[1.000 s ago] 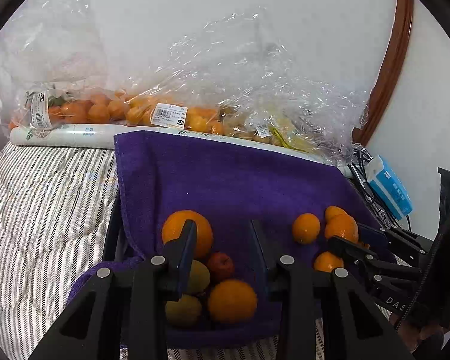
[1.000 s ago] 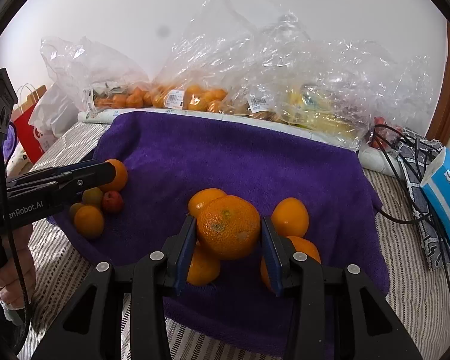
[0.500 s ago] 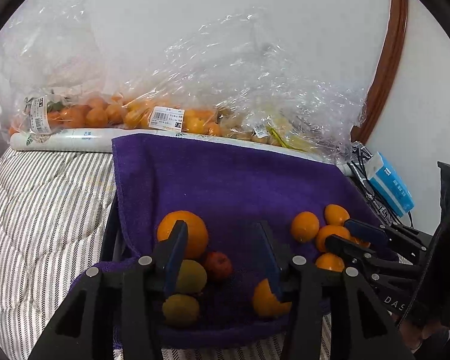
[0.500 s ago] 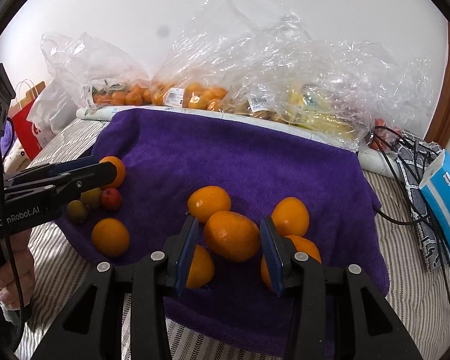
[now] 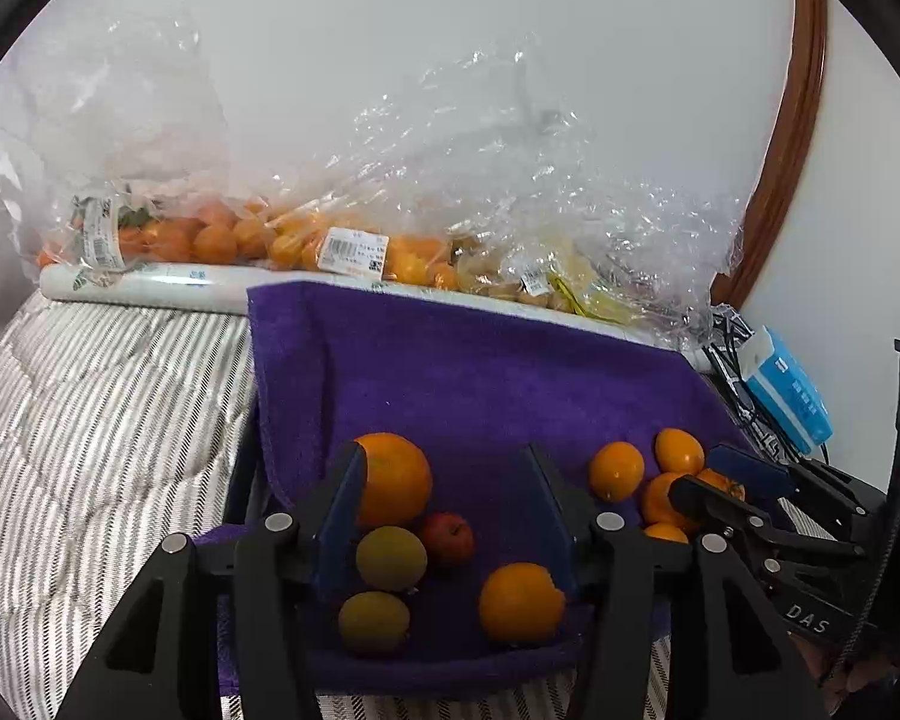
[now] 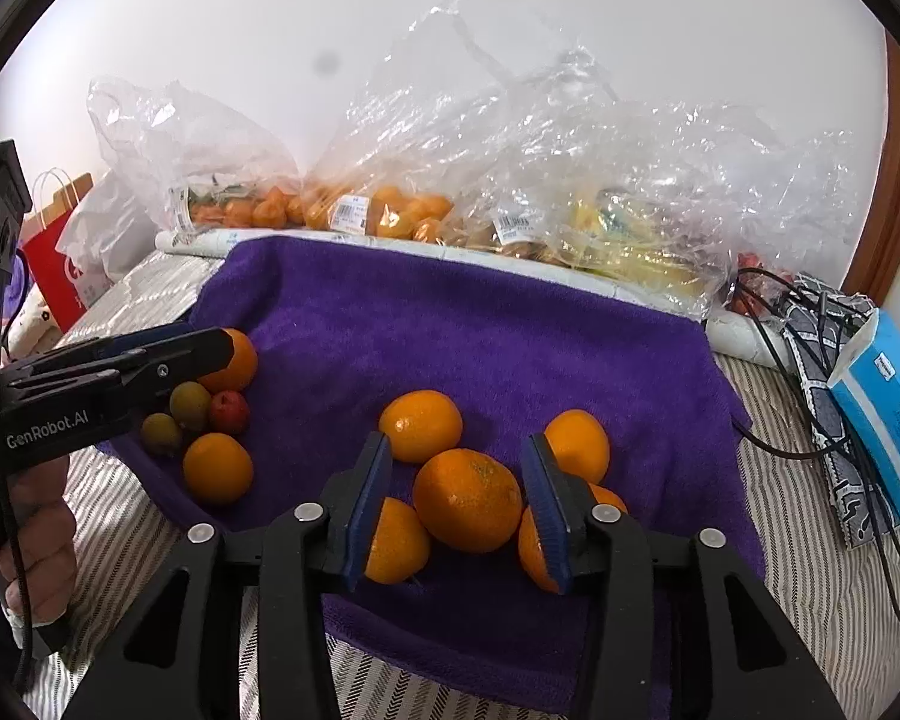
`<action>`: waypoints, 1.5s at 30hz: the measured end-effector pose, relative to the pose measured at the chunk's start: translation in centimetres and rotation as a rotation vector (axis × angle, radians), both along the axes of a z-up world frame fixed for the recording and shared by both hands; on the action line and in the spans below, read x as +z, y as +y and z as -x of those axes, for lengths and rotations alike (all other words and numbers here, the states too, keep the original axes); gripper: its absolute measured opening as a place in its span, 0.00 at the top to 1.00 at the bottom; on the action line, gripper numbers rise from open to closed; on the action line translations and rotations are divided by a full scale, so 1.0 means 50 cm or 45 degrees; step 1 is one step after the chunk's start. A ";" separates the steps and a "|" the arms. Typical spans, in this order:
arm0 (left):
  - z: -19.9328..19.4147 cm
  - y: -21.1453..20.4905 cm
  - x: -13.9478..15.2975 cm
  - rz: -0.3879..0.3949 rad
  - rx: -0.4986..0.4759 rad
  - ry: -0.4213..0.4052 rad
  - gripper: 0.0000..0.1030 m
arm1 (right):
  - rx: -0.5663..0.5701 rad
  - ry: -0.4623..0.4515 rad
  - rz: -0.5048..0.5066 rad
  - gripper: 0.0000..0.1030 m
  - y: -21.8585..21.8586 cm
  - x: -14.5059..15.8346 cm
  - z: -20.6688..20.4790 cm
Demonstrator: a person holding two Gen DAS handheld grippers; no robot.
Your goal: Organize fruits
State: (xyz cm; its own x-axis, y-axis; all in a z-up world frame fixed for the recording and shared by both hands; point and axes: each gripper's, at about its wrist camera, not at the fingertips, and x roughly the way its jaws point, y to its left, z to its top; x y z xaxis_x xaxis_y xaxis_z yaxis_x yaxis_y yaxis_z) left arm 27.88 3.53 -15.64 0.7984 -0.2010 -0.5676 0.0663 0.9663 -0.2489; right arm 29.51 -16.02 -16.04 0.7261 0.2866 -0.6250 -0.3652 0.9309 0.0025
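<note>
Fruits sit on the purple towel [image 6: 480,324] spread over the striped bed [image 5: 90,408], in two groups. Left group: big orange [image 5: 393,477], red apple [image 5: 447,537], two green-yellow fruits [image 5: 390,558], plus a loose orange [image 5: 521,600] at 5 o'clock of the apple. Left tool [image 5: 444,510] open wide, holding nothing. Right tool [image 6: 456,504] also open; mandarin [image 6: 467,498] sits between its jaws, clear of both pads, in the right-hand orange cluster. Bagged fruit [image 6: 390,210] along the wall at 12 o'clock.
</note>
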 end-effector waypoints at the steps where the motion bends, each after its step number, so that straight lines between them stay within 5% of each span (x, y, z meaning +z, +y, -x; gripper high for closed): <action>1: 0.005 -0.002 0.007 -0.017 0.011 -0.022 0.43 | -0.004 -0.012 -0.015 0.48 -0.003 0.004 0.003; 10: 0.045 -0.007 0.061 -0.123 0.100 -0.012 0.32 | -0.126 -0.046 -0.133 0.37 -0.033 0.090 0.036; 22: 0.240 -0.025 0.158 -0.151 0.109 -0.031 0.15 | -0.244 -0.061 -0.110 0.32 -0.069 0.186 0.222; 27: 0.328 -0.036 0.197 -0.156 0.102 -0.088 0.12 | -0.294 -0.053 -0.101 0.30 -0.083 0.203 0.296; 34: 0.418 -0.055 0.230 -0.177 0.093 -0.132 0.09 | -0.307 -0.140 -0.140 0.05 -0.105 0.239 0.416; 45: 0.502 -0.087 0.259 -0.181 0.091 -0.160 0.08 | -0.330 -0.186 -0.127 0.01 -0.120 0.275 0.515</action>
